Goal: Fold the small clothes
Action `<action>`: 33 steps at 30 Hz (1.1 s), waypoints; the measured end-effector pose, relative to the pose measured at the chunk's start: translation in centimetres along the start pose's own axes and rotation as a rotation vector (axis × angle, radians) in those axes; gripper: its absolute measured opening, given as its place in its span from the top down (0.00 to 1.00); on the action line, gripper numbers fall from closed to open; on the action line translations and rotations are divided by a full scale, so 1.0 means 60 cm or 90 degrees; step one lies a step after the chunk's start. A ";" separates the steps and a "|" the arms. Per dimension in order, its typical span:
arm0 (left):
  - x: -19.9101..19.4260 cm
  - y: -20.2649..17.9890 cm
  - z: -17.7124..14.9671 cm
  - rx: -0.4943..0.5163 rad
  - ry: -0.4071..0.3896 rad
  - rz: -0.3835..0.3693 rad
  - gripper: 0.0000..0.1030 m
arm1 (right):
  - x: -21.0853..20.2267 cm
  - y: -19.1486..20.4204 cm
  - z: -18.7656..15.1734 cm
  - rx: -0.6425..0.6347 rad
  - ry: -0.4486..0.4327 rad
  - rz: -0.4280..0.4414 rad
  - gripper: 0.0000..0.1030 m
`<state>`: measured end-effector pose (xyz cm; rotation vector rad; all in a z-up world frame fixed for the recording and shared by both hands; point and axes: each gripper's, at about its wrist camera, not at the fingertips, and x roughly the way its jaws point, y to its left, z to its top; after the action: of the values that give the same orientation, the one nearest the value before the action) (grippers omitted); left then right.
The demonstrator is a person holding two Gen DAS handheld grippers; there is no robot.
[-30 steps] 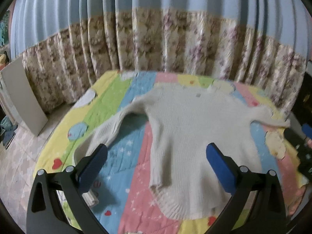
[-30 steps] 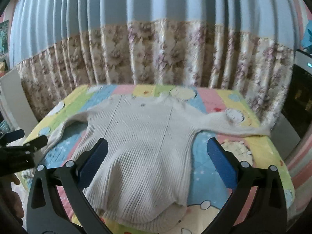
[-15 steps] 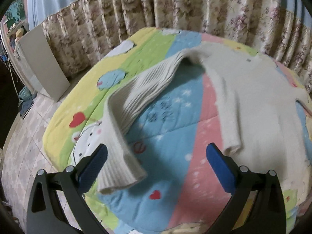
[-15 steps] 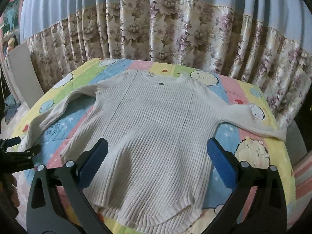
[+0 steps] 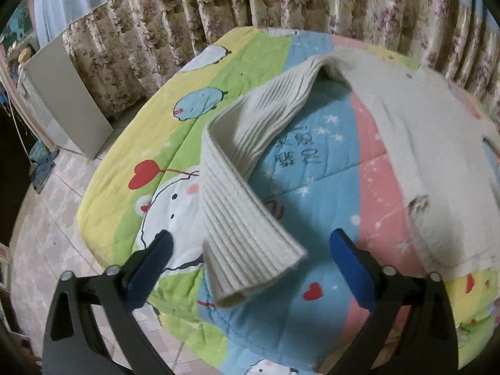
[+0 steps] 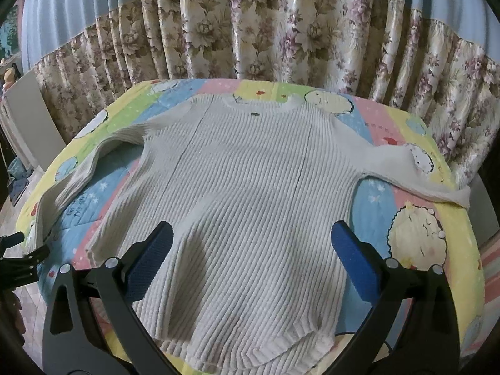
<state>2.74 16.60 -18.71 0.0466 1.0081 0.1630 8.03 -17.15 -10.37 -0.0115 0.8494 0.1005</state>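
The cream ribbed knit sweater (image 6: 247,206) lies spread flat on the colourful cartoon quilt (image 6: 418,243). Both claws gape wide, empty: the left claw (image 5: 250,265) over the sleeve cuff (image 5: 250,268), the right claw (image 6: 250,259) above the hem.

A cartoon-printed quilt (image 6: 415,243) in coloured stripes covers the bed. Floral curtains (image 6: 281,37) hang behind its far edge; a pale board (image 5: 65,100) leans beside its left edge on the tiled floor (image 5: 47,234).

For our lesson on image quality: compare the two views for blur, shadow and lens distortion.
Left wrist view: sweater body smeared by blur, sleeve cuff sharper; quilt edge bulges from fisheye. Right wrist view: sharper ribs, soft shadows on the sweater near the right gripper; curtain top border bows.
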 end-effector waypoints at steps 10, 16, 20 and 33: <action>0.010 0.007 0.016 -0.001 0.035 -0.020 0.85 | 0.016 -0.011 0.011 0.011 0.003 0.015 0.03; 0.002 0.010 0.042 -0.031 0.048 -0.102 0.88 | 0.027 -0.016 0.020 0.015 0.002 0.025 0.03; -0.011 0.007 0.069 -0.065 0.031 -0.149 0.89 | 0.038 -0.029 0.024 0.026 0.001 0.028 0.03; -0.004 -0.110 0.309 -0.096 -0.121 -0.311 0.89 | 0.079 -0.078 0.083 0.021 -0.026 0.006 0.03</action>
<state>19.01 10.73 -9.36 -0.3147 0.7899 -0.2092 15.31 -21.17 -10.77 0.0254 0.8099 0.0957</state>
